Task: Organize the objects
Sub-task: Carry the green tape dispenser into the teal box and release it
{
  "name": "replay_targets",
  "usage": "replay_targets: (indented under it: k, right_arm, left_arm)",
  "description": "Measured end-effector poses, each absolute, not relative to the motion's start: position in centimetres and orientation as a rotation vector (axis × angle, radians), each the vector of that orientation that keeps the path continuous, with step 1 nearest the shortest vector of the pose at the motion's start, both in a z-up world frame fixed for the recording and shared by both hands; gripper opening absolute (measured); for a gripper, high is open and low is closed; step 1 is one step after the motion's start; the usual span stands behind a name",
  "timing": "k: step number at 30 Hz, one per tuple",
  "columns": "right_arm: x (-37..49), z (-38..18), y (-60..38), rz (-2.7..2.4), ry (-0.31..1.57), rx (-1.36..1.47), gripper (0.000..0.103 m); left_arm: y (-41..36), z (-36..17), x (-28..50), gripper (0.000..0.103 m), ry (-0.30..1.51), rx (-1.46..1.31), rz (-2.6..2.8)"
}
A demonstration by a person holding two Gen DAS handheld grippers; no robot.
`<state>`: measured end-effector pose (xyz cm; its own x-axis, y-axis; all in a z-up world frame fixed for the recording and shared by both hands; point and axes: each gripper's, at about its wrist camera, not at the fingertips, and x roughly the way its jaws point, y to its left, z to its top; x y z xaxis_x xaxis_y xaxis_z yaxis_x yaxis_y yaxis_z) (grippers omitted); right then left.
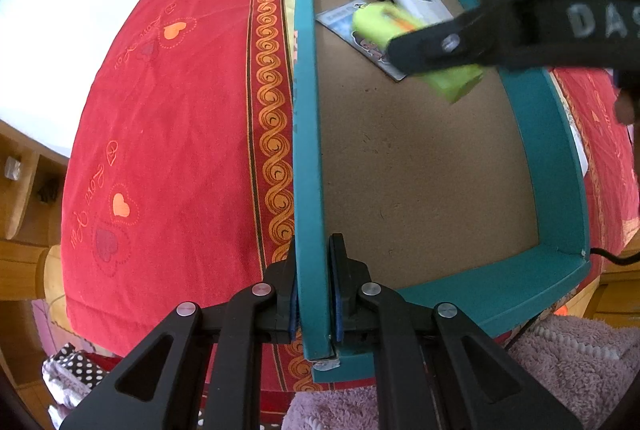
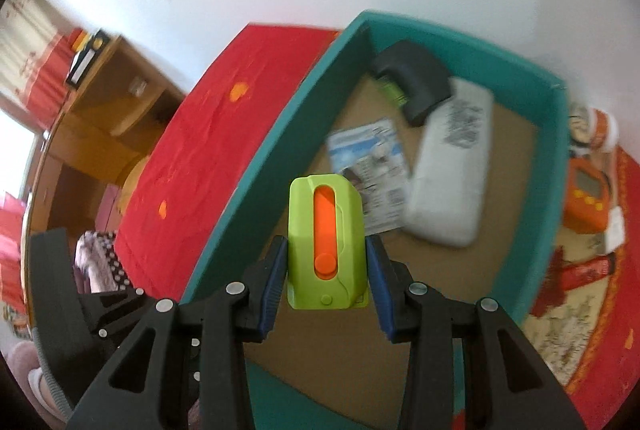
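while the left gripper (image 1: pixel 314 294) fingers clamp the teal box (image 1: pixel 308 109) wall, the right gripper (image 2: pixel 326 270) fingers grasp the lime-green cutter (image 2: pixel 326 242), long axis pointing far, above the box floor.

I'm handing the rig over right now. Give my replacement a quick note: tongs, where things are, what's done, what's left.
Left tongs: shut on the near left wall of the teal box, steadying it on the red cloth.
Right tongs: shut on the lime-green cutter with the orange slider, held above the box's brown floor, not yet set down.
Already in the box, far end: white remote, black-handled tool with a green vial, printed card.
Left to do: place and release the cutter. Then the things outside the box's right wall: orange device, small jar, red packet.
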<state>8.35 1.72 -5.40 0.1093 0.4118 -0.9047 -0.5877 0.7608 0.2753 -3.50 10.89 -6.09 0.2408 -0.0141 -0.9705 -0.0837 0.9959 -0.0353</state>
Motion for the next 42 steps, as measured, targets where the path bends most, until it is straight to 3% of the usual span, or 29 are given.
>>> replay_targets:
  k: [13,28,42]
  right_arm:
    - [7.7,-9.0,4.3,0.749,1.345,-0.216,0.039]
    - [7.8,-9.2,4.8,0.745,1.329,-0.253,0.039]
    - [7.2,-3.5,-0.1,0.786,1.206,-0.194,0.046]
  left_arm:
    - [10.8,-6.1,-3.5,0.012,1.326,-0.087,0.048]
    - [10.9,-6.1,-3.5,0.012,1.326,-0.087,0.048]
    - [10.9,-6.0,-3.5,0.012,1.326,-0.092,0.044]
